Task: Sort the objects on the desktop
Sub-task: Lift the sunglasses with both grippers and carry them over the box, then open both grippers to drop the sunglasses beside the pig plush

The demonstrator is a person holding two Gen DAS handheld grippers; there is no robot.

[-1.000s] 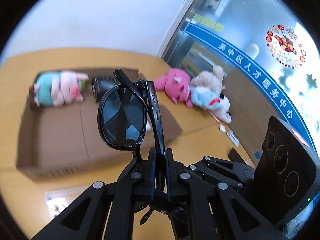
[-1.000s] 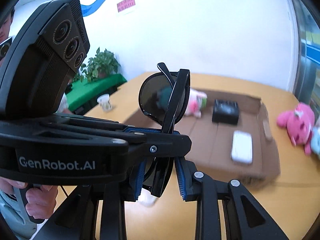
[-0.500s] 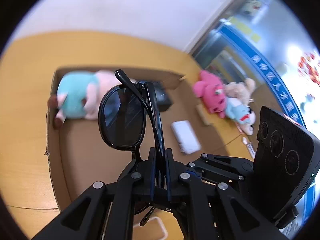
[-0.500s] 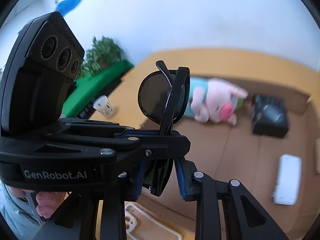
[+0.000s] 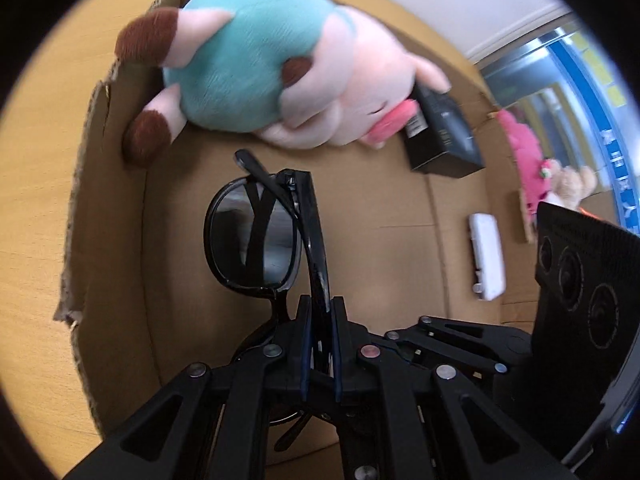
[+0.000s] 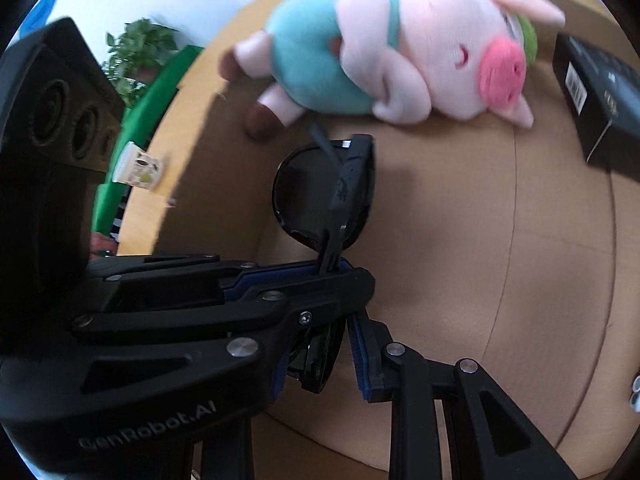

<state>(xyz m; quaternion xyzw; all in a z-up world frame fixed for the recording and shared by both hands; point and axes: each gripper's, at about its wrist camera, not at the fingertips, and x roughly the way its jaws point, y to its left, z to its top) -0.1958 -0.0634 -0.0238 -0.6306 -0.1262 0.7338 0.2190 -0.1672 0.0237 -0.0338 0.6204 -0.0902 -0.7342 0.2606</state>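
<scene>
Wooden and pale yellow, the worktop (image 5: 36,184) carried a shallow cardboard box (image 5: 116,240) with low, torn walls, and both hand-held grippers hung above the box floor, pointing steeply down into it. A plush pig (image 5: 260,68) in a teal shirt lay on its side against the far wall of the box, its brown hooves toward the left corner in the left wrist view. Just beside its snout stood a black carton (image 5: 444,136), touching or nearly touching the toy; the pictures did not settle which. Outside the box, at the right of that view, a pink plush toy (image 5: 524,148) and a beige plush toy (image 5: 572,180) lay together on the worktop. A white flat device (image 5: 486,256) rested on the box floor, well apart from the pig. The folded black sunglasses (image 5: 256,240) were held up in the air over the middle of the box floor, one lens on edge and the crossed temples showing behind it. The left hand-held gripper (image 5: 320,316) was clamped tight on the frame near its hinge. The right hand-held gripper (image 6: 316,360) had its blue pads on either side of the other lens; its right pad showed a gap, so a firm grip could not be confirmed. A small white cup (image 6: 138,166) stood on the worktop beyond the box edge in the right wrist view.
</scene>
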